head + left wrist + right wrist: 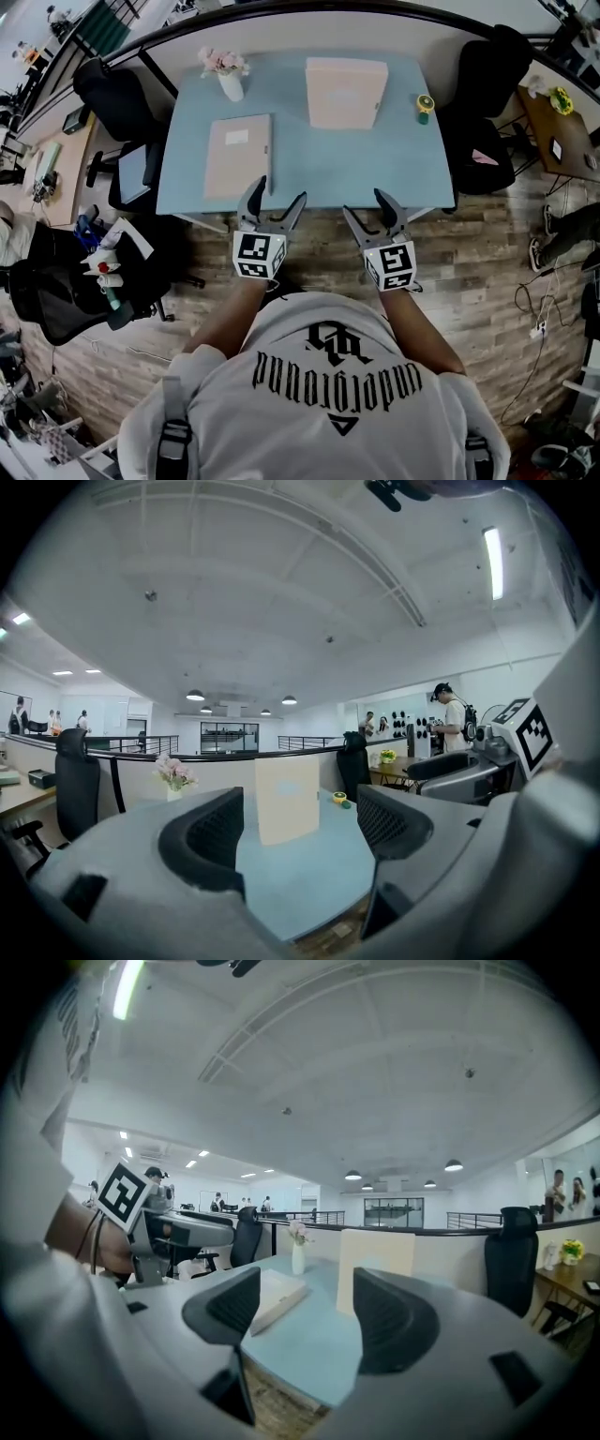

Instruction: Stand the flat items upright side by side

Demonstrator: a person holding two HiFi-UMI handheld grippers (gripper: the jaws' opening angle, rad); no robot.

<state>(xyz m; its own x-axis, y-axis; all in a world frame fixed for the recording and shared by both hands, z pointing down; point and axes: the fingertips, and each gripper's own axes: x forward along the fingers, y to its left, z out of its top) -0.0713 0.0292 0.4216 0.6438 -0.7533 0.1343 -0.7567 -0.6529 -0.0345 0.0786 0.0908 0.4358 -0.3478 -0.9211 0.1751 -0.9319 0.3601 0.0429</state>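
A beige flat book (238, 155) (277, 1295) lies flat on the left part of the light blue table (309, 164). A second beige book (345, 92) (287, 797) (374, 1267) stands upright near the table's far middle. My left gripper (273, 200) (298, 829) hangs open at the table's near edge, just in front of the lying book, with nothing between its jaws. My right gripper (373, 209) (306, 1314) is also open and empty, at the near edge right of centre.
A white vase with pink flowers (228, 75) stands at the far left of the table. A small yellow-green object (425, 107) sits at the far right. Black office chairs (487, 103) flank the table. Wooden floor lies below me.
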